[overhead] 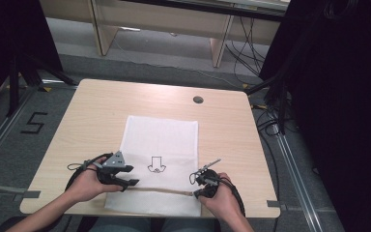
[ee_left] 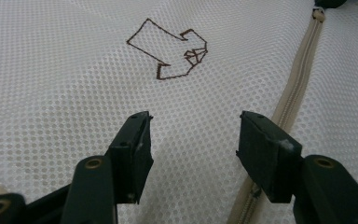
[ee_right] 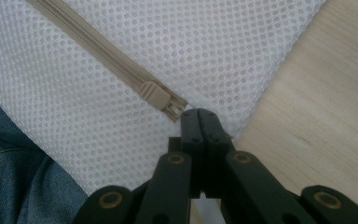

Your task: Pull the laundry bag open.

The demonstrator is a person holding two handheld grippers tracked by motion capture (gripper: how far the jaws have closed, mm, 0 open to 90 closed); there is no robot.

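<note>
A white mesh bag (overhead: 162, 140) lies flat on the wooden table (overhead: 92, 111), printed with a brown arrow outline (overhead: 156, 165). A beige zipper (overhead: 159, 191) runs across its near end. My left gripper (overhead: 128, 184) hovers open over the mesh at the zipper's left part, with nothing between its jaws. In the left gripper view the arrow (ee_left: 168, 49) lies ahead of the left gripper (ee_left: 193, 140) and the zipper (ee_left: 298, 79) runs along its right side. My right gripper (ee_right: 199, 116) is shut at the zipper's right end, its tips pinching the pull tab of the slider (ee_right: 157, 95).
A round cable hole (overhead: 198, 99) sits near the table's far edge. The bag's near edge hangs slightly over the front edge, above the person's jeans (ee_right: 9, 177). Bare wood (ee_right: 317, 102) lies to the right of the bag. Desks and cables stand beyond the table.
</note>
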